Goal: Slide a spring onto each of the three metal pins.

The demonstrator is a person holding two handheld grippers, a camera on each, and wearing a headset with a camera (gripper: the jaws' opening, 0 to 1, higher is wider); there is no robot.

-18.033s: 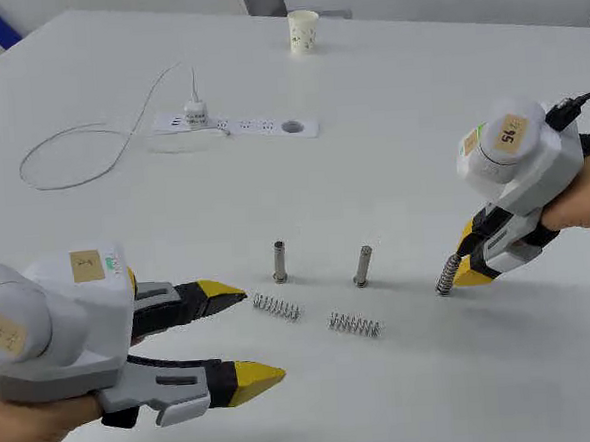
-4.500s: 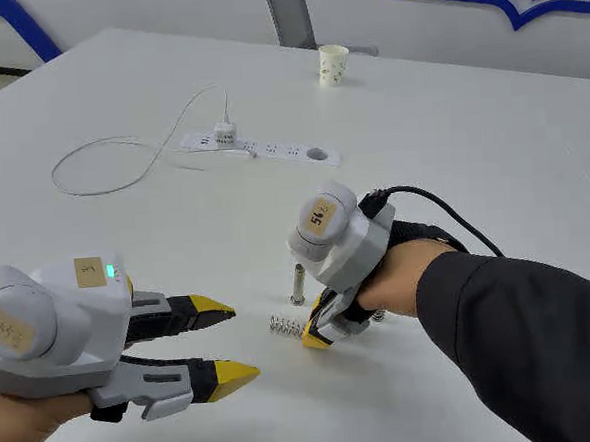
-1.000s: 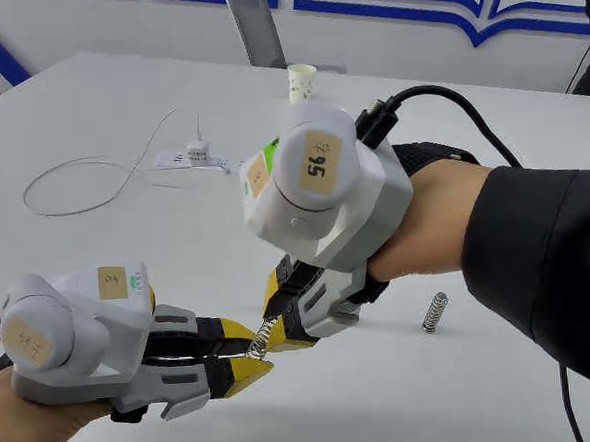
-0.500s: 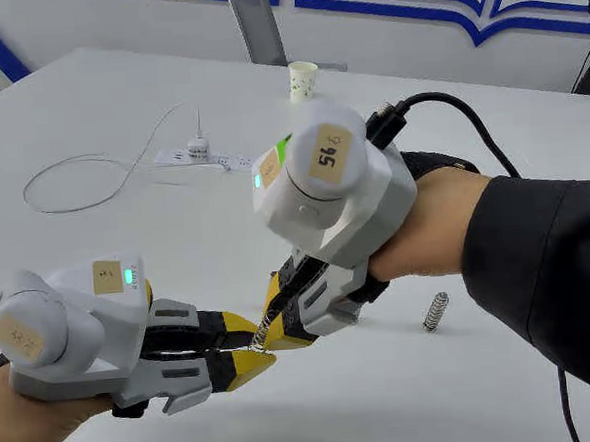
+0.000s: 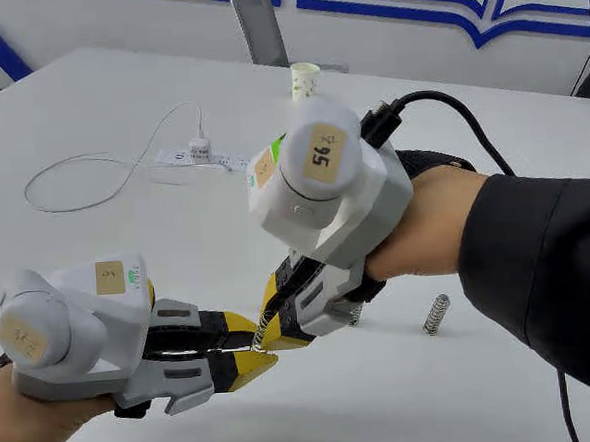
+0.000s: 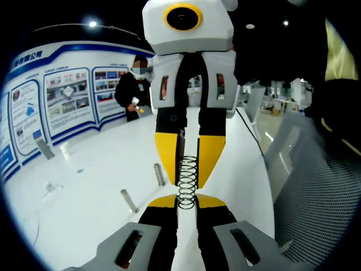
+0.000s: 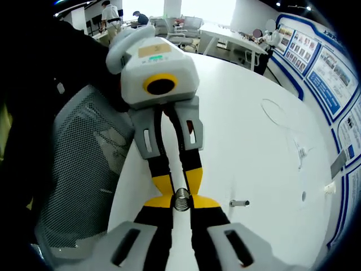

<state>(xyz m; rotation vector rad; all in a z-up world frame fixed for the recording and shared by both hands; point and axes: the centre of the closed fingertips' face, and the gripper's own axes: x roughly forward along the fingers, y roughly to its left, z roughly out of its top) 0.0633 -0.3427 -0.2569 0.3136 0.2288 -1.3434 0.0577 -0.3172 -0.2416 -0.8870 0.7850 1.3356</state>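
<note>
The left gripper (image 6: 186,203) is clenched on one end of a thin steel coil spring (image 6: 187,179). The right gripper (image 7: 180,202) meets it tip to tip and pinches the same spring, held over the white bench (image 5: 126,241). To the right, an upright metal pin (image 5: 436,313) sleeved in another spring stands on the bench.

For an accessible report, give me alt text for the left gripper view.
Left gripper and right gripper meet tip to tip, both pinching a spring over a white table. Two pins stand at left.
</note>
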